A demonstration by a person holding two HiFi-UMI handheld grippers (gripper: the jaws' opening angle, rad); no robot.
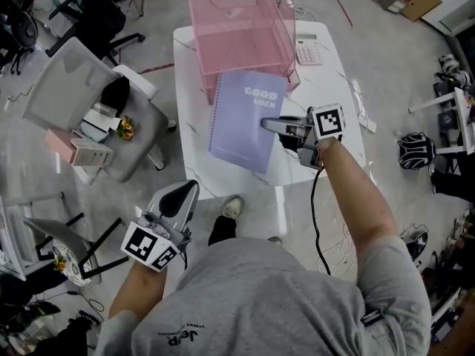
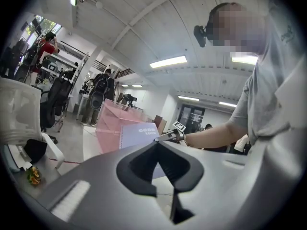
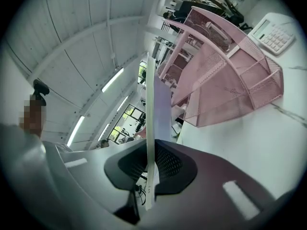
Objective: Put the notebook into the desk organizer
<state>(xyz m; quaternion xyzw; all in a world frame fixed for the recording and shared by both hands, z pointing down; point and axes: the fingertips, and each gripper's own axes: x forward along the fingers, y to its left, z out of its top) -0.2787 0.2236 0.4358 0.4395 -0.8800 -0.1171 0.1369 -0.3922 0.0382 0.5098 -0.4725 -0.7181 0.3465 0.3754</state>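
A lavender spiral notebook (image 1: 245, 121) hangs tilted over the white table (image 1: 245, 180), just in front of the pink mesh desk organizer (image 1: 241, 28). My right gripper (image 1: 271, 123) is shut on the notebook's right edge. In the right gripper view the notebook (image 3: 152, 109) stands edge-on between the jaws of the right gripper (image 3: 151, 152), with the organizer (image 3: 225, 80) beyond it to the right. My left gripper (image 1: 182, 191) is held low at the near left, off the table, shut and holding nothing. Its own view shows the left gripper (image 2: 157, 145) with tips together, and the notebook (image 2: 139, 135) and organizer (image 2: 108, 123) beyond.
A white calculator (image 1: 308, 50) lies right of the organizer on the table. A grey office chair (image 1: 82, 102) with a black item on it stands left of the table. A cable runs off the table's right side. People stand far off in the left gripper view.
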